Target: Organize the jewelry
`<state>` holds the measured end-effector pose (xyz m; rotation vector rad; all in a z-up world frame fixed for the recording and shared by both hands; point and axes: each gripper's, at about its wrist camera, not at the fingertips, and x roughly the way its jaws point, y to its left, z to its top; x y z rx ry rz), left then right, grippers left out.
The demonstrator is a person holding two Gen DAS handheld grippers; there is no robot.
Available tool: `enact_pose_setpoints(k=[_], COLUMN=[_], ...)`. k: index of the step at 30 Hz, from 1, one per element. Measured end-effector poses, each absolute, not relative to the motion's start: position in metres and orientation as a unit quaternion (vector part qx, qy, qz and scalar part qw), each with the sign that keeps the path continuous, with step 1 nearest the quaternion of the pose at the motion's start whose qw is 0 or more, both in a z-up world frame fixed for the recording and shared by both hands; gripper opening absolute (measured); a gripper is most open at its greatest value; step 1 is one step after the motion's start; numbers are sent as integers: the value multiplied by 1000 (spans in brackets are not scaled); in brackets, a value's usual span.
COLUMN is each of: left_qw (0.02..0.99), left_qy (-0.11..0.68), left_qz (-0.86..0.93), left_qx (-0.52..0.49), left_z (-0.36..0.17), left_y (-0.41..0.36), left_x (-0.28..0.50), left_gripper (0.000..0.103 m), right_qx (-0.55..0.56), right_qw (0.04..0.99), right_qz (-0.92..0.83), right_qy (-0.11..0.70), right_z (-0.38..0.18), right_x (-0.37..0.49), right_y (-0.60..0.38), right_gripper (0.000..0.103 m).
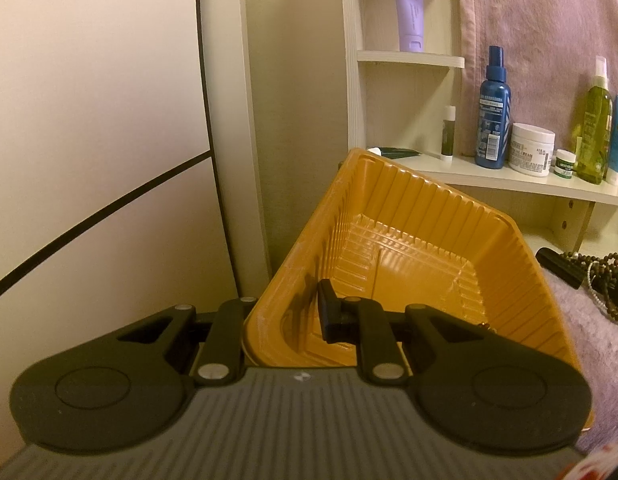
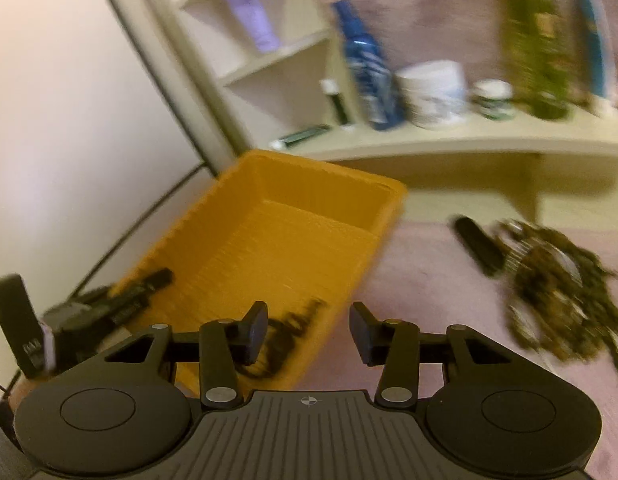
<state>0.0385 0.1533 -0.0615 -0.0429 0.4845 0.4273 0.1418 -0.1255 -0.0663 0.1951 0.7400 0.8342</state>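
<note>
Orange ribbed plastic fills the left wrist view: the tray (image 1: 409, 256) sits tilted, its long axis running away toward the shelf (image 1: 509, 180). The left gripper (image 1: 285, 316) pinches the tray's near wall — one finger inside, the other outside. A heap of beaded jewelry (image 1: 605, 284) lies to the right on the pink cloth (image 1: 581, 344).

The right wrist view is blurred. The right gripper (image 2: 309, 334) hangs spread over the tray's (image 2: 293, 216) near corner, nothing between its pads; a dark piece (image 2: 287, 334) lies inside the tray just beyond them. The jewelry pile (image 2: 557, 292) lies right, apart from the tray.
</note>
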Motion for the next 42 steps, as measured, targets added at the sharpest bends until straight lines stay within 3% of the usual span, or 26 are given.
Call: enact_pose_setpoints(k=[11, 20, 24, 38, 40, 41, 42], left_qw=[947, 947, 947, 947, 947, 947, 947], left_qy=[240, 241, 242, 242, 242, 242, 242], left_qz=[210, 210, 210, 210, 209, 209, 209], left_qx=[-22, -20, -21, -21, -22, -23, -23], left_z=[-61, -60, -60, -61, -61, -61, -61], left_y=[154, 155, 155, 155, 156, 156, 156], left_x=[39, 40, 39, 39, 39, 39, 39], left_gripper=[17, 17, 17, 17, 17, 17, 17], right_qx=[113, 112, 109, 150, 153, 156, 159], right_qw=[880, 891, 889, 884, 883, 883, 883], right_qz=[261, 237, 249, 239, 235, 235, 236], right_qy=[381, 372, 368, 374, 377, 376, 372], right_z=[-93, -96, -98, -112, -115, -115, -115], right_x=[141, 151, 160, 198, 201, 201, 200], right_y=[-215, -231, -224, -216, -215, -215, -216], right_gripper=[46, 45, 33, 23, 17, 8, 7])
